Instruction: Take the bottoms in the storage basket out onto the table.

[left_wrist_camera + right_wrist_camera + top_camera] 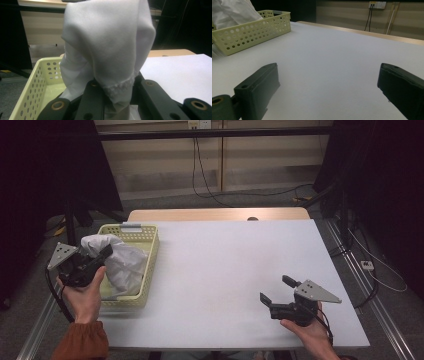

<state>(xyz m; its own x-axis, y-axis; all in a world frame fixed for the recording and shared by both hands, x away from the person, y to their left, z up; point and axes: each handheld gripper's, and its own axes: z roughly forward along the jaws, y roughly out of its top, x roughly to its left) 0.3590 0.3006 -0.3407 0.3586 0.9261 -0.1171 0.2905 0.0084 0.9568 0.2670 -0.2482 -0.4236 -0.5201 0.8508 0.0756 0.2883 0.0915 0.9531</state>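
A white cloth [120,260] hangs bunched over the pale yellow perforated basket [145,237] at the table's left. My left gripper [102,254] is shut on the cloth. In the left gripper view the cloth [107,42] rises from between the black jaws and drapes over them, with the basket [30,90] below at the left. My right gripper [277,289] rests low over the table's front right, open, with nothing between its fingers. Between the spread jaws of the right gripper [329,82] lies bare white table, and the basket [252,32] and cloth [232,11] sit far off at the upper left.
The white table [235,265] stretches between the two grippers. A wooden strip [215,214] runs along its far edge. Dark stands and cables [360,240] flank the table on both sides.
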